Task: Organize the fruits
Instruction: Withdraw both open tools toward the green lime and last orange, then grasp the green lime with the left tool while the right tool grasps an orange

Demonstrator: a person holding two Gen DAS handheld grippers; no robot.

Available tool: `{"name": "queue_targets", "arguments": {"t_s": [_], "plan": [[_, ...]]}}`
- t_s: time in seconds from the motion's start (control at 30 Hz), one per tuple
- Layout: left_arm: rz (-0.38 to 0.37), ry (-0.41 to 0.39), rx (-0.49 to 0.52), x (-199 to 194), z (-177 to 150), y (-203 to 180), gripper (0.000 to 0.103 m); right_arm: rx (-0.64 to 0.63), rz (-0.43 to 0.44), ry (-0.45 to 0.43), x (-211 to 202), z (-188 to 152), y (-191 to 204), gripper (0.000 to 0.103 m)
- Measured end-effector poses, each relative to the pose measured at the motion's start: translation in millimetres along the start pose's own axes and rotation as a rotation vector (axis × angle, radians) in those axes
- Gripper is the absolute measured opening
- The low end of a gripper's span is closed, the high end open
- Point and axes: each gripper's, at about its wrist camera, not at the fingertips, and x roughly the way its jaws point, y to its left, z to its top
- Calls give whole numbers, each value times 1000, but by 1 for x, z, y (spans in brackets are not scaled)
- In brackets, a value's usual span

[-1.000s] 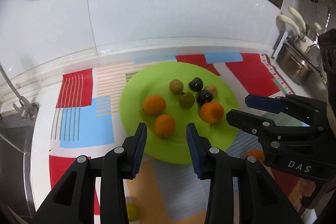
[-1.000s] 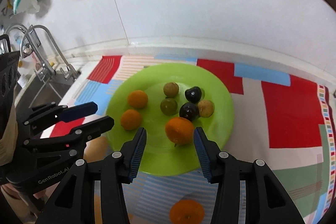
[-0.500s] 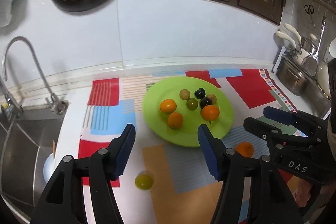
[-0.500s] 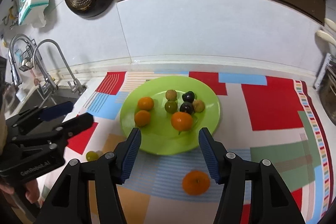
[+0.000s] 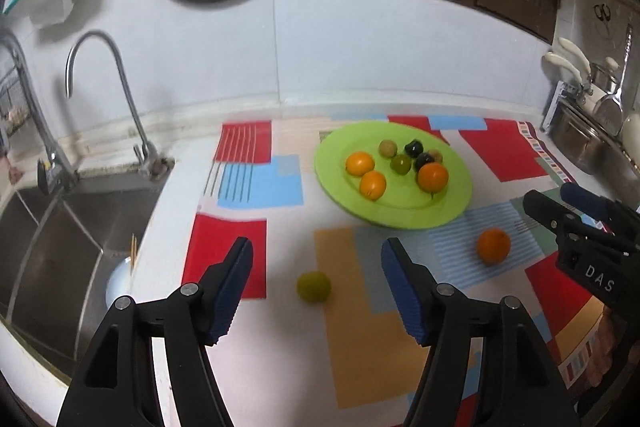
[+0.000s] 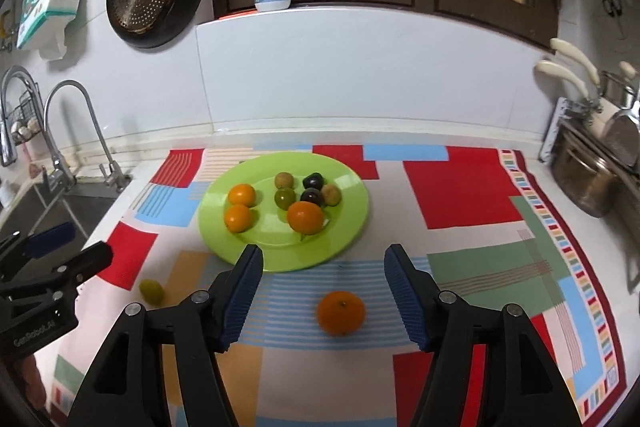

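Right wrist view: bench mat, green plate already holding eight fruits. Loose orange lies between the spread right hand-held gripper jaws; green fruit sits between the spread left hand-held gripper jaws. Risk: round fruit rolls off if pinched off-centre.

White letters "DAS" stand on the right gripper at the frame's right edge; "GenRobot.AI" is printed on the left gripper, lower left.
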Motion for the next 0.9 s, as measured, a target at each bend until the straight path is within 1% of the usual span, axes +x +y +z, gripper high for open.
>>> {"name": "queue_targets", "arguments": {"t_s": [0.17, 0.3, 0.43, 0.53, 0.63, 0.8, 0.87, 0.9], "plan": [[22, 28, -5, 8, -14, 3, 66, 6, -19, 21, 4, -19, 4, 64], [26, 55, 4, 18, -25, 1, 66, 33, -12, 74, 16, -31, 0, 64], [31, 89, 12, 31, -33, -1, 66, 64, -28, 124, 30, -43, -7, 64], [33, 111, 12, 42, -36, -2, 66, 65, -44, 141, 37, -49, -10, 64], [23, 133, 5, 54, -36, -1, 65, 68, -42, 161, 47, -50, -11, 64], [20, 160, -14, 71, -33, 0, 57, 74, -44, 199, 66, -50, -12, 63], [18, 165, -12, 76, -32, 0, 51, 85, -37, 212, 72, -49, -13, 62], [15, 168, -13, 77, -32, 0, 50, 88, -36, 216, 74, -49, -14, 61]]}}
